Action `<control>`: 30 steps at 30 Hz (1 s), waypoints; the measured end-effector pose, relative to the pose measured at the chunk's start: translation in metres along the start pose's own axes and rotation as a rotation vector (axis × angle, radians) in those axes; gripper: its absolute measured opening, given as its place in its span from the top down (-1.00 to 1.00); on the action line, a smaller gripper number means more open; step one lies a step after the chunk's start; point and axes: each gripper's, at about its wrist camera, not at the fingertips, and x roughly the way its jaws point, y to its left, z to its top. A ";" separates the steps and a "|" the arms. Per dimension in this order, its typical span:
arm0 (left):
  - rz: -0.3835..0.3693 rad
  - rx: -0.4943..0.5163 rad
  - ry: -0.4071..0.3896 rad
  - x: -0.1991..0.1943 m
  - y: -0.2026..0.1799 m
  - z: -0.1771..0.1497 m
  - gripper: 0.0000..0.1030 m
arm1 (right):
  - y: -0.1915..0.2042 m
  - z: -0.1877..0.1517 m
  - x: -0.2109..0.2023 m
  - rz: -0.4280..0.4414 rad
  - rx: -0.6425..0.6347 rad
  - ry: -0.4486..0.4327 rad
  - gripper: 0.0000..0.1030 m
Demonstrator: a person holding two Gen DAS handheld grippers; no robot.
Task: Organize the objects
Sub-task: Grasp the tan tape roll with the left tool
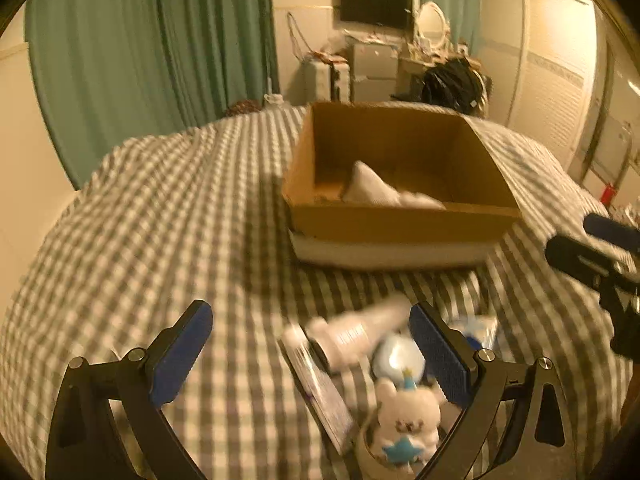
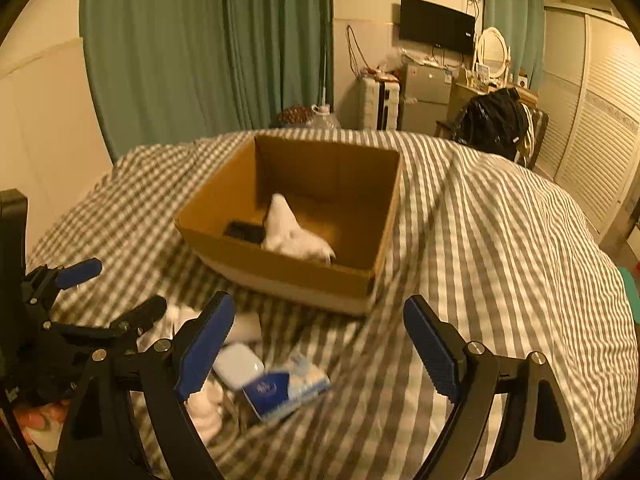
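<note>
An open cardboard box (image 1: 404,224) (image 2: 304,276) stands on the checked bed cover and holds a white cloth (image 1: 372,188) (image 2: 292,232) and a dark item (image 2: 244,232). My left gripper (image 1: 312,352) is open above loose items: a white tube (image 1: 360,332), a flat pack (image 1: 320,388), a white plush toy (image 1: 408,412) and a pale blue case (image 1: 396,356). My right gripper (image 2: 320,344) is open and empty above the cover, near a blue tissue pack (image 2: 284,392) and a white case (image 2: 238,366). The left gripper also shows in the right wrist view (image 2: 108,292).
The bed's checked cover (image 1: 160,240) fills both views. Green curtains (image 2: 200,48) hang behind. A TV (image 2: 436,26), a small fridge (image 2: 424,96), a mirror and a black bag (image 2: 492,120) stand at the far wall. A slatted wardrobe (image 2: 592,128) is on the right.
</note>
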 end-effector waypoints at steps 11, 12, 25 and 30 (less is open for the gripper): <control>-0.046 0.083 0.063 -0.013 -0.022 -0.048 -0.97 | -0.002 -0.025 0.004 -0.037 0.013 0.077 -0.68; -0.059 0.088 0.068 -0.014 -0.024 -0.051 -0.97 | -0.001 -0.028 0.004 -0.038 0.013 0.081 -0.68; -0.175 0.193 0.205 0.018 -0.055 -0.082 -0.97 | -0.003 -0.041 -0.003 -0.040 0.044 0.101 -0.68; -0.255 0.137 0.249 0.031 -0.048 -0.079 -0.67 | -0.004 -0.042 0.000 -0.039 0.053 0.112 -0.68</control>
